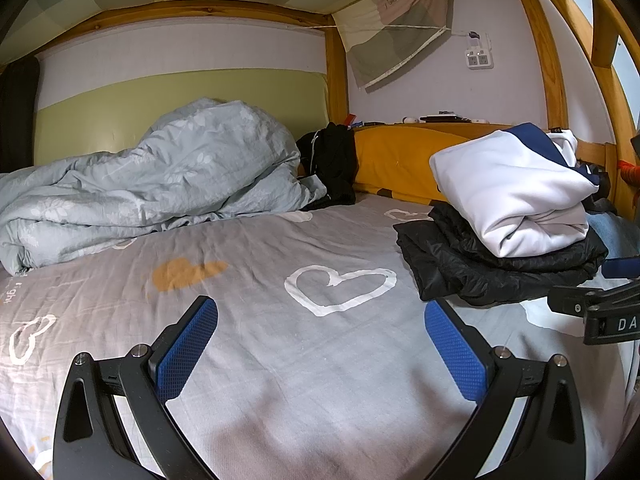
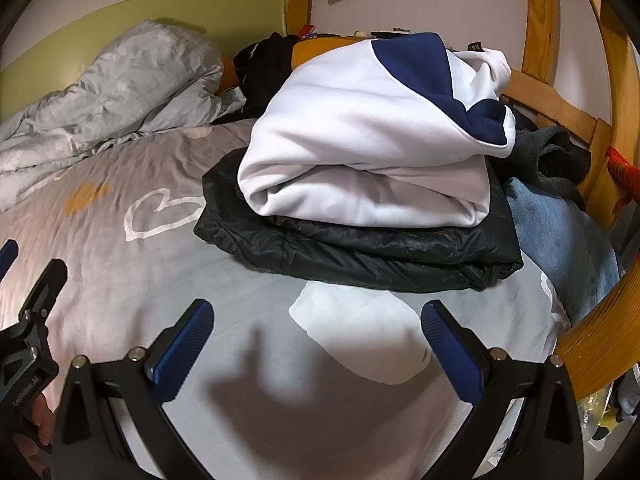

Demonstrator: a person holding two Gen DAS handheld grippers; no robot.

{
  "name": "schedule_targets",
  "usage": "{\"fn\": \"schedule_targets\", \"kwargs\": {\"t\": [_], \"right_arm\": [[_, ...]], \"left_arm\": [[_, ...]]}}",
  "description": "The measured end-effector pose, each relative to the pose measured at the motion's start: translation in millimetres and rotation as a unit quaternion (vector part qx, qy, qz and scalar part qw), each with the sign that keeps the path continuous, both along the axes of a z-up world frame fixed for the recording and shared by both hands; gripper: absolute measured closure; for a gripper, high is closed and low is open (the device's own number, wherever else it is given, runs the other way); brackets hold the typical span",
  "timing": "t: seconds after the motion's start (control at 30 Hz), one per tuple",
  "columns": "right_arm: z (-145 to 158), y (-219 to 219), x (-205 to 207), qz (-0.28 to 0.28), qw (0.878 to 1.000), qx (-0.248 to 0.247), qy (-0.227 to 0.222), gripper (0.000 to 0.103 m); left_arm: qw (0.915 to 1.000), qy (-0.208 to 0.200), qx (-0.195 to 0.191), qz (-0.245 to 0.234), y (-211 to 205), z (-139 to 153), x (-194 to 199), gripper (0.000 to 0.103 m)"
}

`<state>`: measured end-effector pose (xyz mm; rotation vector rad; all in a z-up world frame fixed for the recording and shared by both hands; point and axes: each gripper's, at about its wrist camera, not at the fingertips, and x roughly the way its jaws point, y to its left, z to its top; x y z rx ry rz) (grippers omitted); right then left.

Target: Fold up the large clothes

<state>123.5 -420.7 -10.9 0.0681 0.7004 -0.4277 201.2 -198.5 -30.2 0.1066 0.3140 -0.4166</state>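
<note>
Folded white fleece sweatshirt with navy panels (image 2: 372, 140): bulky, lying on top of the stack. Folded black quilted jacket (image 2: 360, 248): flat beneath it, touching, resting on the grey heart-print bedsheet (image 2: 160, 272) near its right edge.

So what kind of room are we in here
Most likely a bedroom, on the lower bunk of a wooden bunk bed: a heart-print sheet, a crumpled duvet, wooden posts overhead, and folded clothes stacked on the mattress.
</note>
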Motion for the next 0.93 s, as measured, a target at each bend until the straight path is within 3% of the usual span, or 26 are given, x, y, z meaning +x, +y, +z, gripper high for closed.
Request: {"fn": "schedule_targets", "kwargs": {"t": [0.93], "right_arm": [[-3.2, 2.9, 2.2, 0.004, 1.0, -0.004, 0.006, 0.0]], "left_arm": [[1.0, 0.0, 0.001, 0.0, -0.9, 0.1, 0.1, 0.0]]}}
